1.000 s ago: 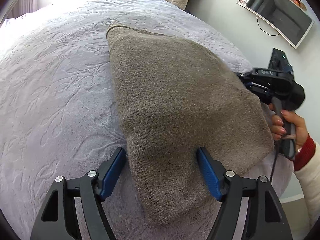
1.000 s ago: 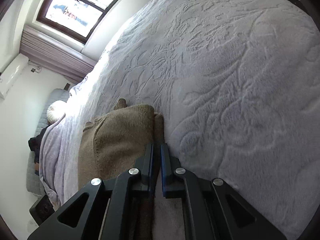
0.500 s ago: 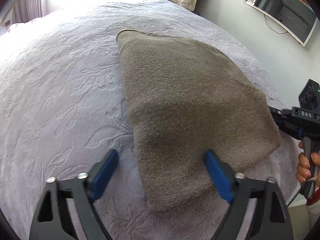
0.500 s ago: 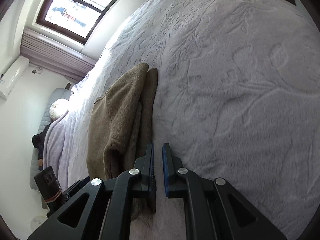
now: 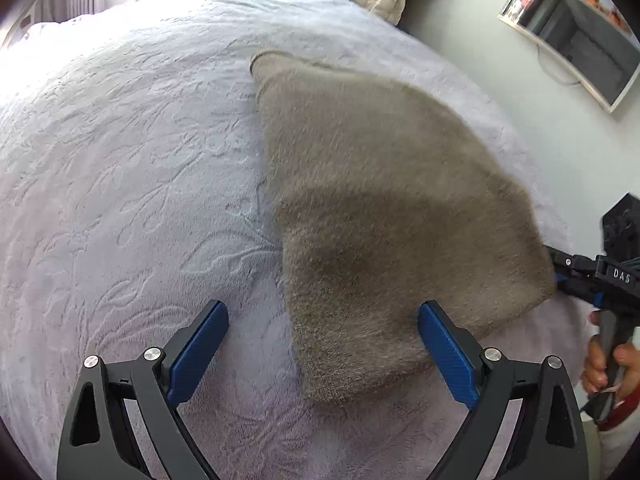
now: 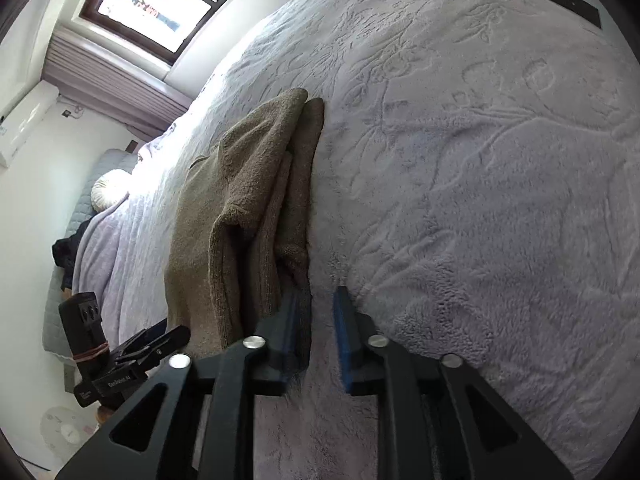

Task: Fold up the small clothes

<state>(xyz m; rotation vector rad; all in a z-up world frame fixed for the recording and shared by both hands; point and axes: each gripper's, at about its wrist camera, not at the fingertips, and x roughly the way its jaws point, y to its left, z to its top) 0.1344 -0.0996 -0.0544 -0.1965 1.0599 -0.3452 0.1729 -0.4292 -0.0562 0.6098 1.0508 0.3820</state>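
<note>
Folded brown sweater [image 5: 384, 208] flat on lilac bedspread [image 5: 132, 184]. Left tongs [image 5: 322, 354] gaping wide, holding nothing. Right tongs [image 6: 322, 332] just opening at sweater's near edge, grip released.

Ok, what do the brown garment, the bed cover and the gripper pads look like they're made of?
Garment: looks like a soft knit, maybe wool or acrylic; matte, fuzzy nap, thick folded layers with ribbed edges in the right wrist view.
Bed cover: plush fleece-like fabric, pale lilac, with an embossed floral pattern pressed into the pile.
Pads: blue, finely ridged, probably rubber or plastic, on black, likely plastic, fingers.
</note>
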